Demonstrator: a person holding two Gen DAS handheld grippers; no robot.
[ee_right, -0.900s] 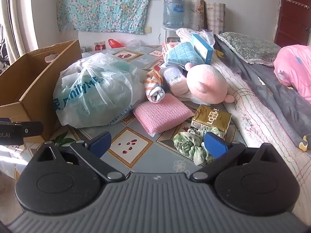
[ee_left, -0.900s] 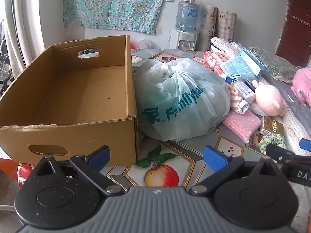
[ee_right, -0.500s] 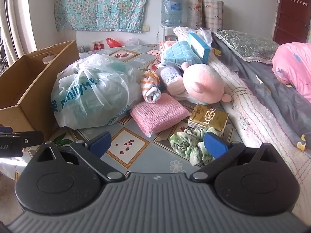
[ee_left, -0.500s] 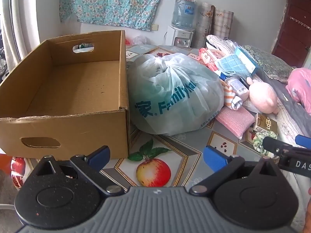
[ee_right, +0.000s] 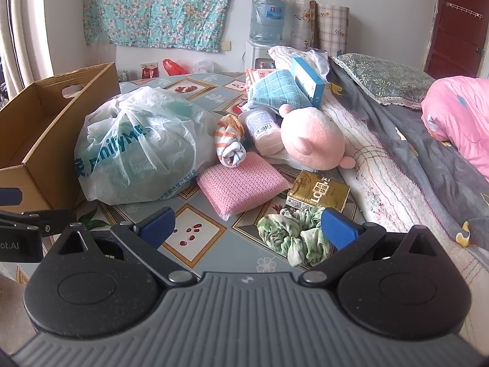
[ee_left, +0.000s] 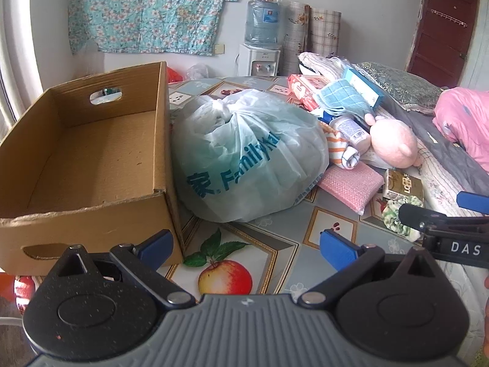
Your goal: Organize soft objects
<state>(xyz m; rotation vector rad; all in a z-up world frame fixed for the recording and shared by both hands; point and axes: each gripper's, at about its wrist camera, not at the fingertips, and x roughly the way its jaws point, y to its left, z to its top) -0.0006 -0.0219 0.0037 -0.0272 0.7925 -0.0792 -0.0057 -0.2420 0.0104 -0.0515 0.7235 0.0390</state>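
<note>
Plastic bag (ee_left: 250, 156) reads "Family"; gold carton (ee_right: 318, 195) "LO".

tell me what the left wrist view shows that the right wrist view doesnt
Only the left wrist view shows the cardboard box's bare floor and the apple print on the tablecloth. Only the right wrist view shows the whole green scrunchie and the red packet by the wall. Both show the FamilyMart bag, pink sponge, pink plush and gold carton.

Both wrist views near, angled down; share plastic bag (ee_left: 250, 156).
</note>
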